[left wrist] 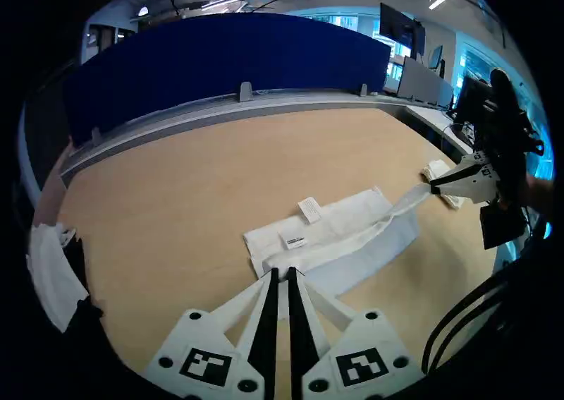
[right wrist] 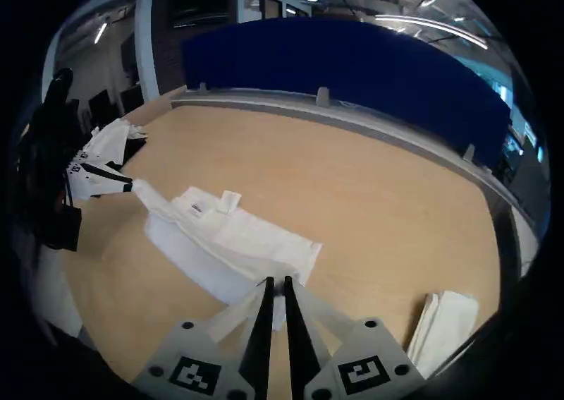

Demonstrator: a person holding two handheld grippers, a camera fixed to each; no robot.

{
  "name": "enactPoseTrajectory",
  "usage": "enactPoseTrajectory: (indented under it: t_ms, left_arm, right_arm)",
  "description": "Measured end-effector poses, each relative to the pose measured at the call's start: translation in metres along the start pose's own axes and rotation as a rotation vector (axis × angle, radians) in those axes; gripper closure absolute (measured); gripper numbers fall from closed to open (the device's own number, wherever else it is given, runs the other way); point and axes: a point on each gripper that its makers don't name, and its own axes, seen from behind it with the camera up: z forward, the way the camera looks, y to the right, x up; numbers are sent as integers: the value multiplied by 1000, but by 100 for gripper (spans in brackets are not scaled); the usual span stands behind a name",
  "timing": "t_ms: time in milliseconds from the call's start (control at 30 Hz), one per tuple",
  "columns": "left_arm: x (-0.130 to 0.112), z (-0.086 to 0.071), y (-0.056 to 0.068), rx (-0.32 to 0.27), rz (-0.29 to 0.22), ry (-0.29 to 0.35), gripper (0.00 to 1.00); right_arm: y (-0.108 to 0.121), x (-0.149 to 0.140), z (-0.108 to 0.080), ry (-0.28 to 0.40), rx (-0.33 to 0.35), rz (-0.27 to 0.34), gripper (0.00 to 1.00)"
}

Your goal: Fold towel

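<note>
White towel (left wrist: 345, 220) stretched over table (left wrist: 176, 181)
Blue divider (left wrist: 233, 54) lines its far edge; left gripper (left wrist: 280, 276) and right gripper (right wrist: 273, 286) each clamp a towel end.

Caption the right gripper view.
Right tongs and left tongs hold opposite ends of a white towel on a wooden desk.

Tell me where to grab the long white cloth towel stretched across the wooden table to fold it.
On the long white cloth towel, pinch both end corners of its near edge, coming in low from the near side of the wooden table. It lies as a narrow strip, so the ends control it. The left gripper and right gripper are shut there.
</note>
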Motion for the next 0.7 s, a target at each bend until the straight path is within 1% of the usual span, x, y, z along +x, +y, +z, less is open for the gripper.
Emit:
enactPoseTrajectory:
  t_ms: [100, 367, 600, 700]
  left_arm:
    - [-1, 7, -2, -1, 3, -7, 91]
    - [-9, 23, -7, 1, 16, -32, 91]
    - [-17, 43, -13, 10, 22, -47, 91]
    - [-21, 51, -16, 20, 27, -52, 91]
  right_arm:
    - [3, -1, 5, -7, -1, 9, 89]
    - [9, -8, 22, -35, -10, 0, 89]
    - [15, -17, 44, -65, -18, 39, 89]
    - [15, -19, 51, -66, -18, 55, 84]
